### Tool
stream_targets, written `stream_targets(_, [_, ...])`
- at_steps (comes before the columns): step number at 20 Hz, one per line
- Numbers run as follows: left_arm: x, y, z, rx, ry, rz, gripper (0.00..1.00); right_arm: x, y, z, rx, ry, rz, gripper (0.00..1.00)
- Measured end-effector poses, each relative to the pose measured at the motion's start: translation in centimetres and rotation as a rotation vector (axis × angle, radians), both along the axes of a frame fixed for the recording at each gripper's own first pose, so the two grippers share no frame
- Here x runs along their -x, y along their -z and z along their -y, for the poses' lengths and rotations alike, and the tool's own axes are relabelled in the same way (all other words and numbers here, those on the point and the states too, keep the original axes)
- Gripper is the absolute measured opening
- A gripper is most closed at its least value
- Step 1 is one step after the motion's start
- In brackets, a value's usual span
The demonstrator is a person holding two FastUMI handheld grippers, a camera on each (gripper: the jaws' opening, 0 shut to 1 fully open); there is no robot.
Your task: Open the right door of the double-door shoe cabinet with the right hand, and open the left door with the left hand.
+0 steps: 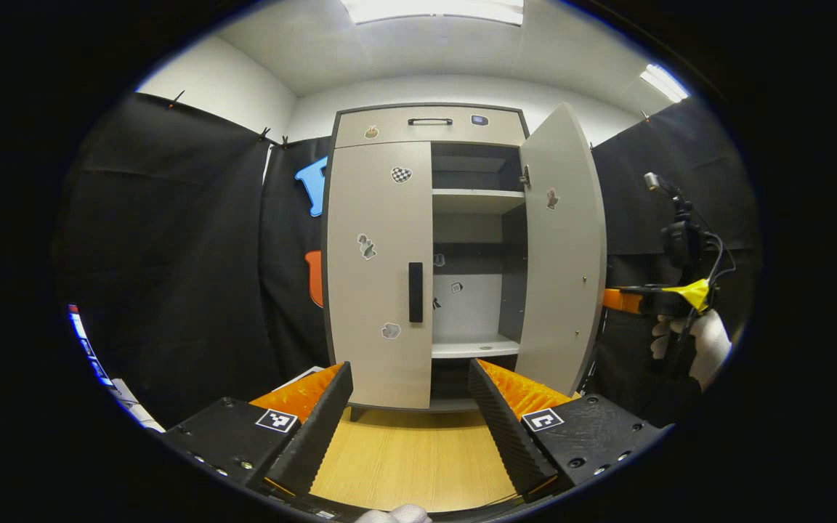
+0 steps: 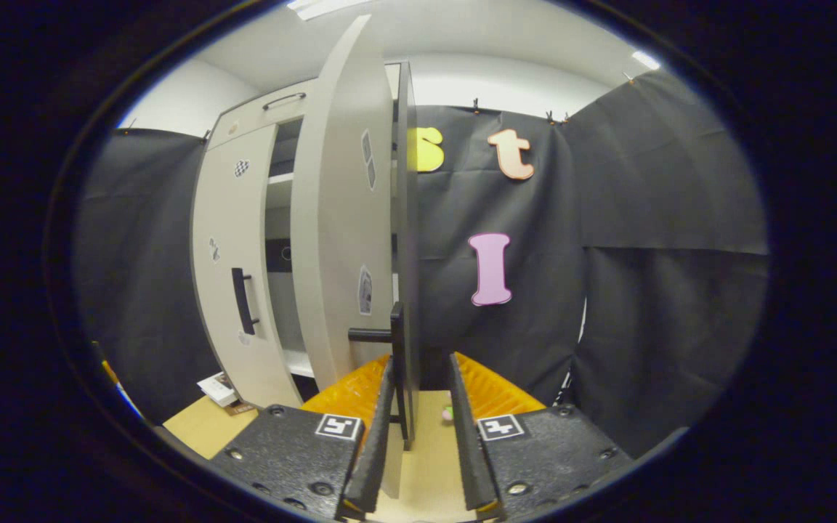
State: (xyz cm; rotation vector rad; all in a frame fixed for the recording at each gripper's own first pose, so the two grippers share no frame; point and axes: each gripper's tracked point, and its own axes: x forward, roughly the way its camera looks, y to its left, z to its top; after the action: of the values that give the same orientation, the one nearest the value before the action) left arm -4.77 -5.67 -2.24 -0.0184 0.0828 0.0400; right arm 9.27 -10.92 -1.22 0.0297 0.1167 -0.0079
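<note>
Right door (image 1: 562,247) stands swung out, its handle (image 2: 397,363) between the right gripper (image 2: 418,407) fingers (contact unclear); left gripper (image 1: 407,414), spread wide, must reach the shut left door (image 1: 378,269) handle (image 1: 415,292)

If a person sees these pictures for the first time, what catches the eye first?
The tall shoe cabinet against the back wall stands half open: its right door is swung out, showing bare shelves, while the left door is closed. In the right gripper view, the right gripper straddles that door's black handle.
</note>
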Motion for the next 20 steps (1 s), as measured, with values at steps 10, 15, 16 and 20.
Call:
stream_targets(10, [-2.6,1.0,-4.7,-0.016,0.028,-0.009,0.96,8.4,-1.6,-4.4,0.005,0.017,0.064,0.98])
stream_targets(15, [-3.9,1.6,-4.6,-0.022,0.078,-0.017,0.96,11.2,0.2,-7.5,-0.006,0.008,0.054,0.99])
stream_targets(16, [-4.3,1.7,-4.4,-0.023,0.086,-0.017,0.96,11.3,0.4,-8.0,-0.010,0.003,0.048,0.99])
stream_targets(20, [-6.9,1.7,-4.4,-0.037,0.081,-0.012,0.96,11.3,0.7,-8.3,-0.022,-0.011,0.039,0.99])
